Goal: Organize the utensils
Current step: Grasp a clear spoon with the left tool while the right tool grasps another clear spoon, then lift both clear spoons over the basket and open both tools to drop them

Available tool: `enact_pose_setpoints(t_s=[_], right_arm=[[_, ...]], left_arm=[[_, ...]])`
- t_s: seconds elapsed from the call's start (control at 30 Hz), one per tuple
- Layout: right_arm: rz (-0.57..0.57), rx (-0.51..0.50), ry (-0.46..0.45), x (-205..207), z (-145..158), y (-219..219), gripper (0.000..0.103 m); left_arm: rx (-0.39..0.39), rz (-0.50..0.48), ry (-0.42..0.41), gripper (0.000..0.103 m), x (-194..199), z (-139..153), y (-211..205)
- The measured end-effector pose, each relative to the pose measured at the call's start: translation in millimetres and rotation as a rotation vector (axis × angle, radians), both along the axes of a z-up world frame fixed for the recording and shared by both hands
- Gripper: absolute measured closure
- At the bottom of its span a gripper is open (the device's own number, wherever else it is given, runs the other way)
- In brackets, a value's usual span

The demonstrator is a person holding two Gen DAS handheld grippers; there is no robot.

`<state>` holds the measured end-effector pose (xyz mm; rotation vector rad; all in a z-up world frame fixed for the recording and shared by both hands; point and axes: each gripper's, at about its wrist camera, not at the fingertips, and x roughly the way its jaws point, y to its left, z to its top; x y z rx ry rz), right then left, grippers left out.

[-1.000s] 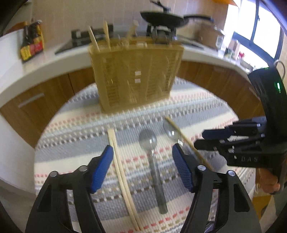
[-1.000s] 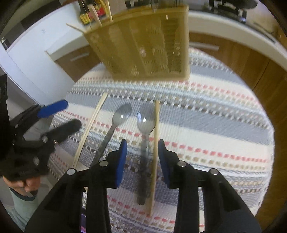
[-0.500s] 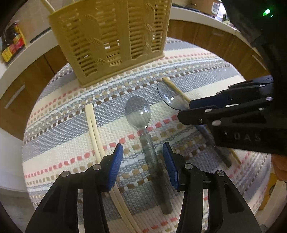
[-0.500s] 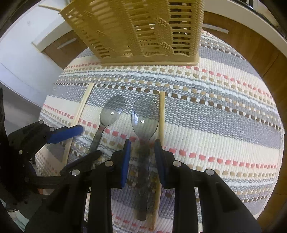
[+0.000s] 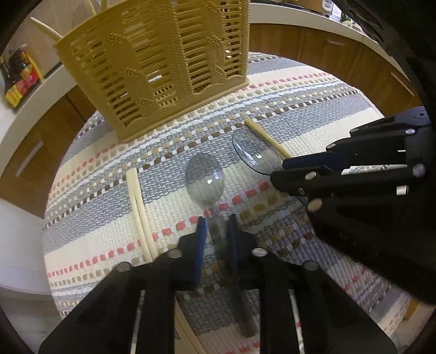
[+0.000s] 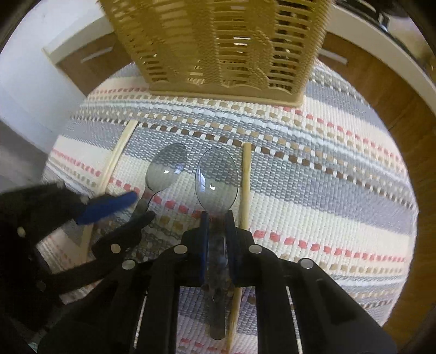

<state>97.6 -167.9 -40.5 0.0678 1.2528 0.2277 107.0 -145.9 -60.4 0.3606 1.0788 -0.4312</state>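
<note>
Two clear plastic spoons lie side by side on a striped woven mat. My left gripper (image 5: 216, 227) is shut on the handle of the left spoon (image 5: 205, 179), also seen in the right wrist view (image 6: 166, 168). My right gripper (image 6: 217, 217) is shut on the handle of the right spoon (image 6: 216, 179), whose bowl shows in the left wrist view (image 5: 254, 155). Both spoons still rest on the mat. A pair of pale chopsticks (image 5: 139, 207) lies left of the spoons. A single chopstick (image 6: 246, 185) lies right of them. A tan slotted utensil basket (image 5: 152, 62) stands upright behind them.
The striped mat (image 6: 327, 168) covers a round table. Wooden cabinets and a white counter (image 5: 313, 21) curve behind it. Sauce bottles (image 5: 19, 79) stand on the counter at far left. A utensil handle (image 5: 45, 27) pokes out of the basket.
Both grippers have come down and forward onto the spoon handles and closed from wide open to shut on them. The basket now looms closer in both views.
</note>
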Motion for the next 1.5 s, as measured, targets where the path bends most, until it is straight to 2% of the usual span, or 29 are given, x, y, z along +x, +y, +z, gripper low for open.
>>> enact_pose_setpoints(t_s=[0.1,0.3,0.53,0.73,0.93,1.07,1.2,1.37,1.5], right_arm=[[-0.017,0.07,-0.006,-3,2,-13,0.093],[0.001,0.112,-0.076,-15,20,-27,0.093],[0.032,0.152,-0.209,-29,65,-37,0.093],[0.049,0.156,-0.382,-36,119,-44,0.093],[0.026,0.151,-0.593,-28,169,-43,0.093],[0.0,0.175,-0.677,-13,192,-50,0.093],[-0.062,0.148,-0.782,10,205,-55,0.093],[-0.124,0.137,-0.862,39,203,-65,0.093],[-0.16,0.113,-0.874,64,190,-71,0.093]], left_arm=[[-0.033,0.016,-0.002,0.093,0,-1,5],[-0.139,0.04,-0.059,0.093,-5,18,19],[-0.28,0.04,-0.216,0.093,-23,85,38],[-0.405,0.062,-0.367,0.093,-24,144,57],[-0.482,0.127,-0.486,0.093,-1,187,72],[-0.538,0.156,-0.528,0.093,12,201,78],[-0.588,0.167,-0.576,0.093,36,209,80],[-0.671,0.17,-0.654,0.093,70,211,84],[-0.699,0.179,-0.677,0.093,97,200,85]])
